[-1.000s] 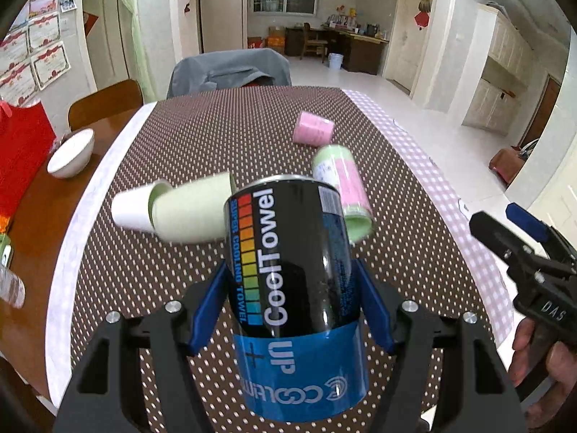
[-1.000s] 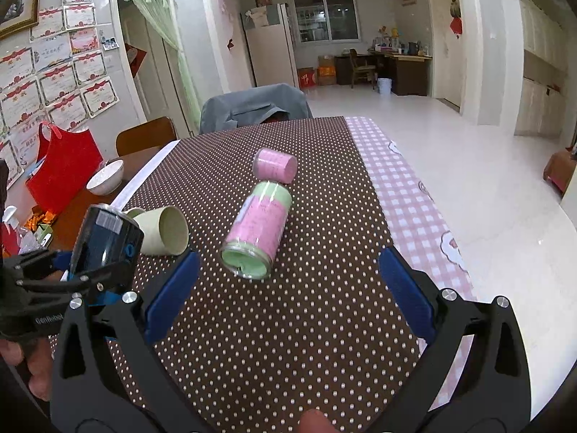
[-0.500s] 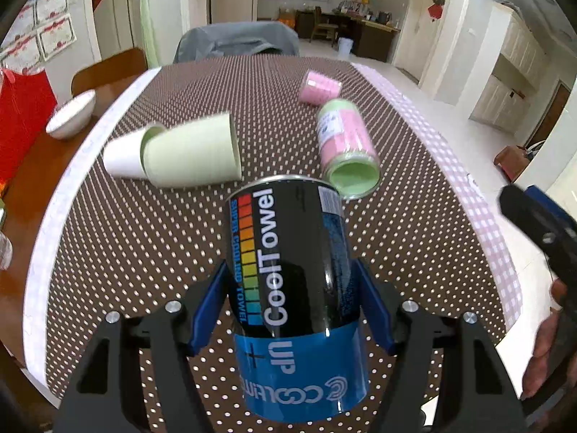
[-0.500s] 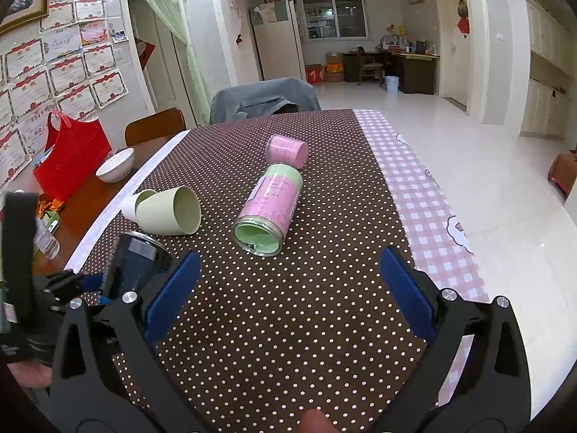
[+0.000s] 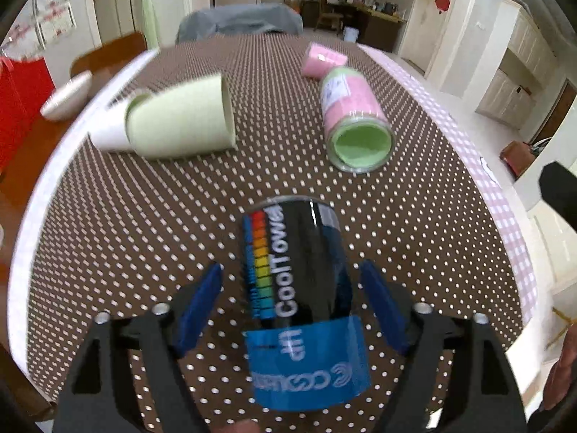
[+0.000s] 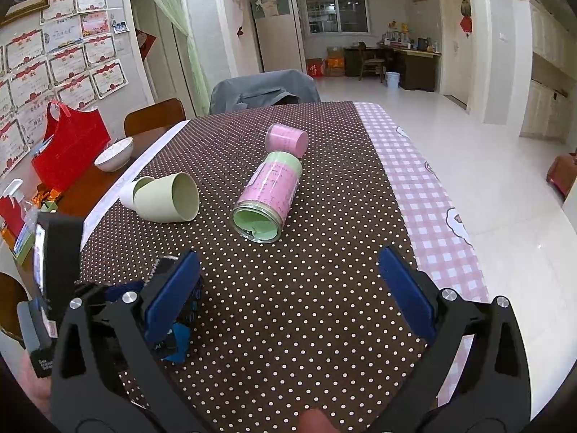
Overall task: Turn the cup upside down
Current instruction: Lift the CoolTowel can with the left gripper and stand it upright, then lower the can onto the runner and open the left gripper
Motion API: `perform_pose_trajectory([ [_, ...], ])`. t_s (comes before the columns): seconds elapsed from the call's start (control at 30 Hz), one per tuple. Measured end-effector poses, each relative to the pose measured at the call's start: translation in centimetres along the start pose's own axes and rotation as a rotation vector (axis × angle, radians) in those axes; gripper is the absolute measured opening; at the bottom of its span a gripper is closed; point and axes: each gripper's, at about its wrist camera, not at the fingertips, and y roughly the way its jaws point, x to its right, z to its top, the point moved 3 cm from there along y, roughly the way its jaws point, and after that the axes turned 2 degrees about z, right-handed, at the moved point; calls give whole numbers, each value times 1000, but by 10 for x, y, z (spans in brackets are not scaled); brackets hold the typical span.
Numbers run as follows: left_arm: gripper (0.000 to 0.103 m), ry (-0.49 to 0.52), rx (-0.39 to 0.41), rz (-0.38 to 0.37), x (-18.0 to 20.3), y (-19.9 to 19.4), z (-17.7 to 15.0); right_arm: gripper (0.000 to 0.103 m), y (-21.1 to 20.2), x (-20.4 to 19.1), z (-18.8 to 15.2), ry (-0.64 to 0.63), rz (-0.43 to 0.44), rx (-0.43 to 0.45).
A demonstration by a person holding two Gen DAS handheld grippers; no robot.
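Note:
A black and blue "Cool Towel" can-shaped cup (image 5: 299, 299) stands on the dotted brown tablecloth (image 5: 144, 223) with its label upside down. My left gripper (image 5: 292, 296) is open, its blue pads on either side of the cup with gaps. In the right wrist view the cup (image 6: 180, 310) is mostly hidden behind my right gripper's left finger. My right gripper (image 6: 288, 288) is open and empty above the table's near edge.
A pale green cup (image 5: 180, 122) lies on its side nested with a white cup (image 5: 108, 133). A pink and green canister (image 5: 355, 119) lies on its side, a small pink cup (image 5: 322, 59) behind it. A white bowl (image 6: 113, 153) and a red bag (image 6: 68, 148) are at the left.
My left gripper has opened and let go of the black cup, which now stands on the table. The left gripper has also drawn back a little. The right gripper stays open.

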Motion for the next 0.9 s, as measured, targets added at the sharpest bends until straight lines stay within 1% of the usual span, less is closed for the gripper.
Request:
perform_pose_trajectory([
  [0.1, 88, 13, 14, 2, 1, -8, 1, 97, -3, -3, 0, -3, 7, 5],
  [0.3, 91, 9, 66, 44, -3, -31, -2, 97, -11, -12, 0, -11, 24, 15],
  [0.43, 91, -8, 117, 88, -11, -50, -7, 97, -15, -15, 2, -9, 33, 24],
  [0.63, 91, -36, 197, 112, -22, -79, -5, 97, -20, -19, 5, -1, 49, 32],
  [0.67, 91, -37, 208, 119, -21, -87, -10, 97, -21, -20, 5, 0, 50, 35],
  [0.9, 91, -60, 263, 132, -30, -112, -9, 97, -26, -29, 8, -8, 63, 46],
])
